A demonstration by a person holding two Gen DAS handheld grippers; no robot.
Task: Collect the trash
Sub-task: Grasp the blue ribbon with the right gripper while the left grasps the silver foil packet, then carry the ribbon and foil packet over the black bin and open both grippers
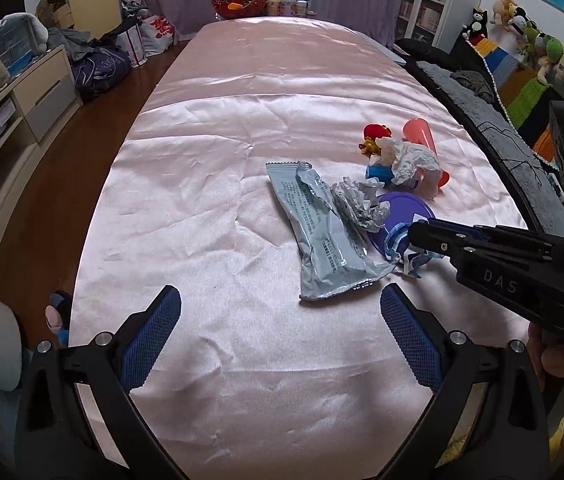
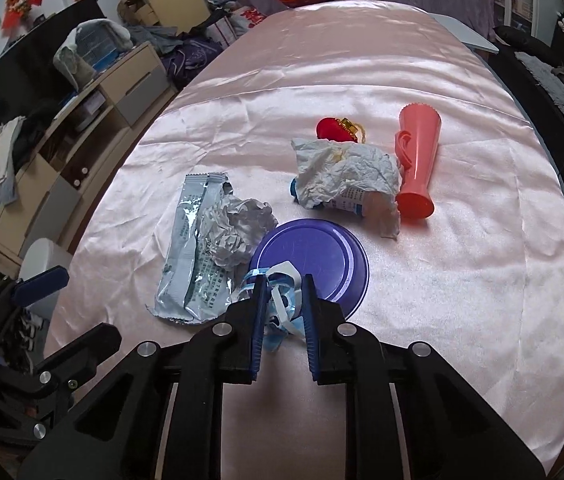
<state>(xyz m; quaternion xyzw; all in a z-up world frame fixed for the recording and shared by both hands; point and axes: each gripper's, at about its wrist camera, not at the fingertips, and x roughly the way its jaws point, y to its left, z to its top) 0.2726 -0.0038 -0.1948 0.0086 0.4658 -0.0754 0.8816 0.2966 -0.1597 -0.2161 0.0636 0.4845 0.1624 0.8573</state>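
In the right wrist view the right gripper [image 2: 284,300] sits at lower centre, its jaws drawn nearly together and pinching a crumpled blue-and-white ribbon [image 2: 277,312], which bunches between the blue pads [image 2: 257,320] and spills over the near edge of a purple plastic lid [image 2: 314,256]. Left of the lid lies a ball of crumpled grey paper [image 2: 237,228], resting on a flattened silver-grey wrapper [image 2: 193,248]. Toward the upper right of that frame, a wad of white tissue [image 2: 346,176] covers a small bottle (only its label end shows), with a red ornament [image 2: 332,128] behind it and a coral plastic vase [image 2: 416,164] lying on its side just beside it. Everything rests on a pink satin cloth [image 2: 442,280].

In the left wrist view the left gripper [image 1: 280,312] hovers at the bottom of the frame, jaws spread wide with nothing between them, just short of the wrapper's near end.
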